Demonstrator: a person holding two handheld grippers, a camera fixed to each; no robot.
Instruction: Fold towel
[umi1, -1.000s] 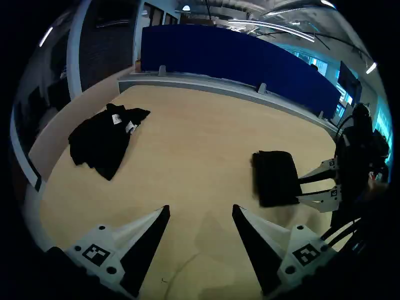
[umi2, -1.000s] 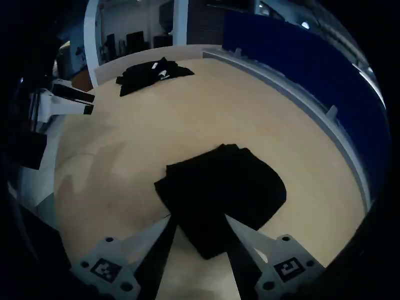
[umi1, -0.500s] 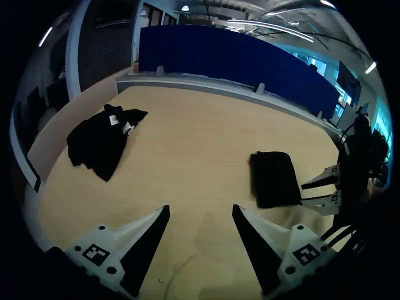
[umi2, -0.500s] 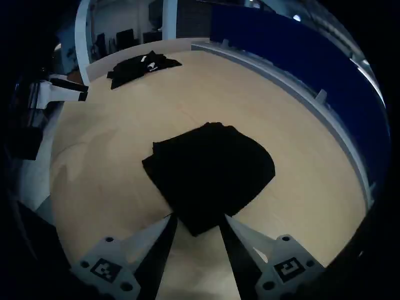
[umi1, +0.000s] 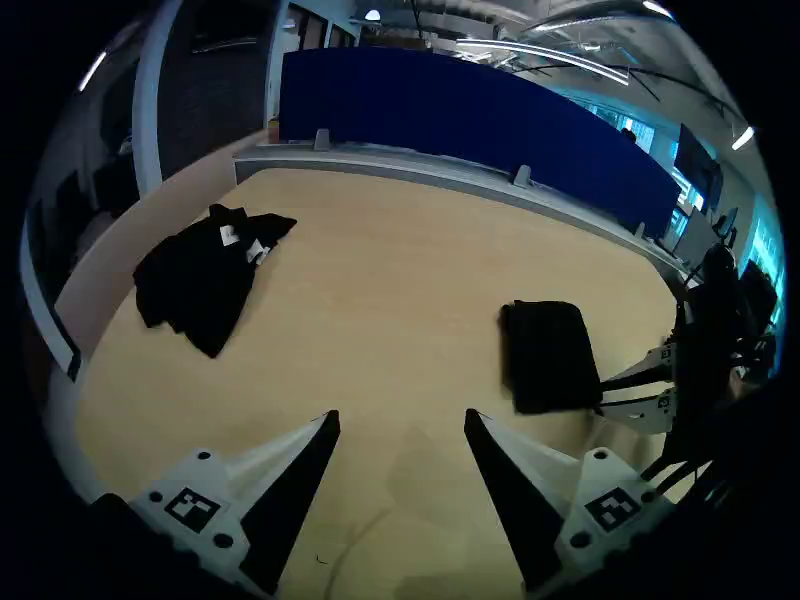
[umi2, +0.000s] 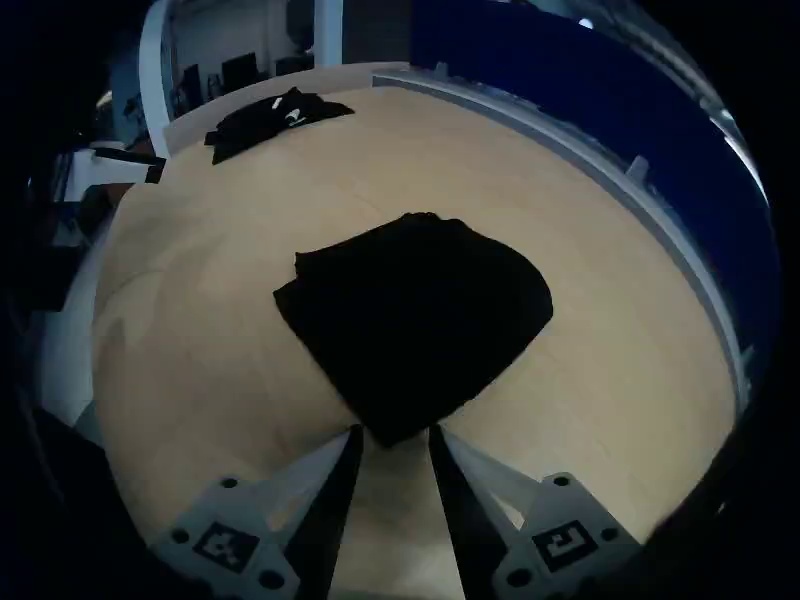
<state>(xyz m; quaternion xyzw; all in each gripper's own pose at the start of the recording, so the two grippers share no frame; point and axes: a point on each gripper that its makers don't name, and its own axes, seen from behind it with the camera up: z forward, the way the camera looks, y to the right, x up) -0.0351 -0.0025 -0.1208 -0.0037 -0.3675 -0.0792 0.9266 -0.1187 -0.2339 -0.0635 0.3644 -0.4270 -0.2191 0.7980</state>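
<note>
A: Well, nearest to you, your left gripper hung wide open over the bare wooden surface, with nothing between its fingers.

B: And in the right gripper view, your right gripper was open by a narrow gap only. The near corner of the folded black towel came right up to its fingertips. Whether they touched the cloth, I could not tell.

A: In the left gripper view, that towel lay flat as a neat dark rectangle, right of the middle of the surface. Your right gripper sat at its outer edge, low over the wood.

B: Farther off, a crumpled black cloth lay well apart from the towel, near the far left edge of the surface, with small white tags showing on it.

A: Beyond all that, a blue partition ran along the back rim of the surface.
</note>
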